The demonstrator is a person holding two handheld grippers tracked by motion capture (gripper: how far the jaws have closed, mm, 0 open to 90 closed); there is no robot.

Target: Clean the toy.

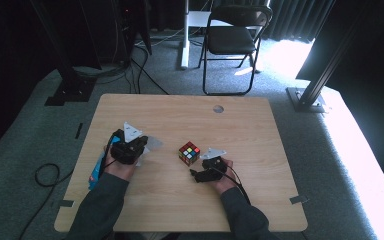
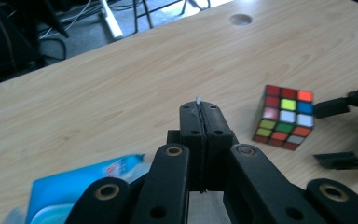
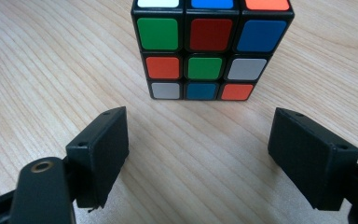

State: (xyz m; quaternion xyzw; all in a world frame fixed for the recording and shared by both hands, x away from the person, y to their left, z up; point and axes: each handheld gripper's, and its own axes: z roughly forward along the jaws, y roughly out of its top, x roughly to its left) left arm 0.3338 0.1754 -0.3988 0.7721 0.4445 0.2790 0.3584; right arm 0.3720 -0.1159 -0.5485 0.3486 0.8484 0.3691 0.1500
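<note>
- Packet point(image 1: 96, 172): blue, lying near the desk's point(image 1: 180, 107) left edge, partly under the left hand.
- Left claw point(image 2: 199, 108): jaws pressed together with a thin white sliver pinched at the tips, perhaps the clear sheet point(image 1: 152, 143) lying beside it; too blurred to be sure.
- Cube point(image 1: 189, 153): scrambled, sitting flat near the desk's middle, between the two claws.
- Right claw point(image 3: 198, 144): jaws spread wide, holding nothing, low over the desk just short of the cube, not touching it.
</note>
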